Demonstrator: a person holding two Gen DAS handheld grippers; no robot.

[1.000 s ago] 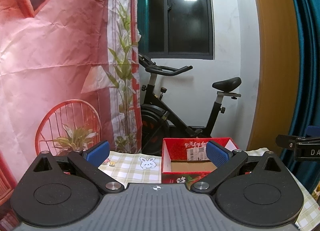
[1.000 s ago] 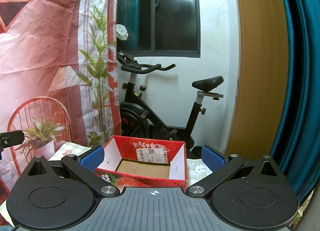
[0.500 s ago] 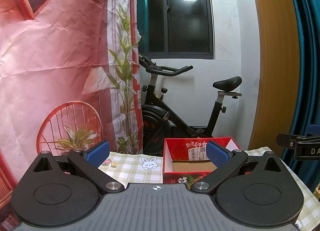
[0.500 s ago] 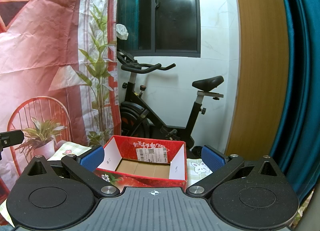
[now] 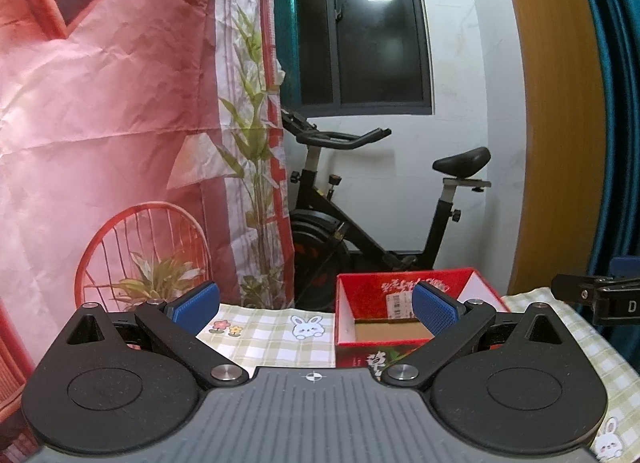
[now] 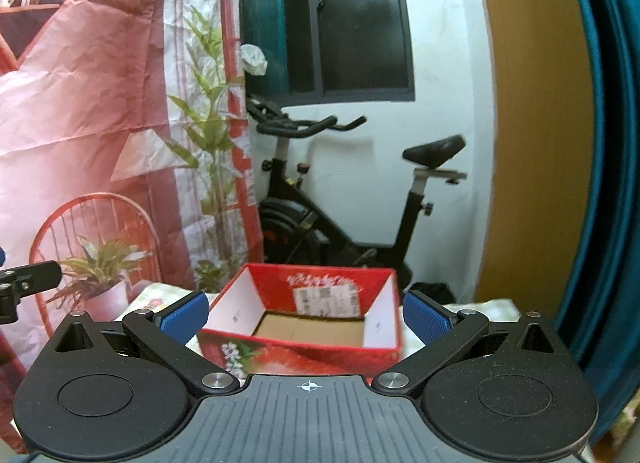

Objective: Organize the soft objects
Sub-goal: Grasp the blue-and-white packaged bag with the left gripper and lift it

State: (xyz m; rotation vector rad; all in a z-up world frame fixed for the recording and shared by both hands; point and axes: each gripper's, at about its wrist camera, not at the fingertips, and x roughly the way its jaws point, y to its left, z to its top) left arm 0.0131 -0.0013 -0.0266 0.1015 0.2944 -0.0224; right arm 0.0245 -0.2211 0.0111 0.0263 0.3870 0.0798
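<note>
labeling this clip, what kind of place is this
Most likely a room in a home: an exercise bike stands by a dark window, and a red cardboard box sits on a table with a checked bunny tablecloth.

Exercise bike below dark window, white wall.

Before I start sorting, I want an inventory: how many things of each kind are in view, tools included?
Red box: 1, open and empty
Checked tablecloth: 1
Exercise bike: 1
Tools: 2, left tool and right tool, both open and empty
Soft objects: 0 in view
Total: 5
</note>
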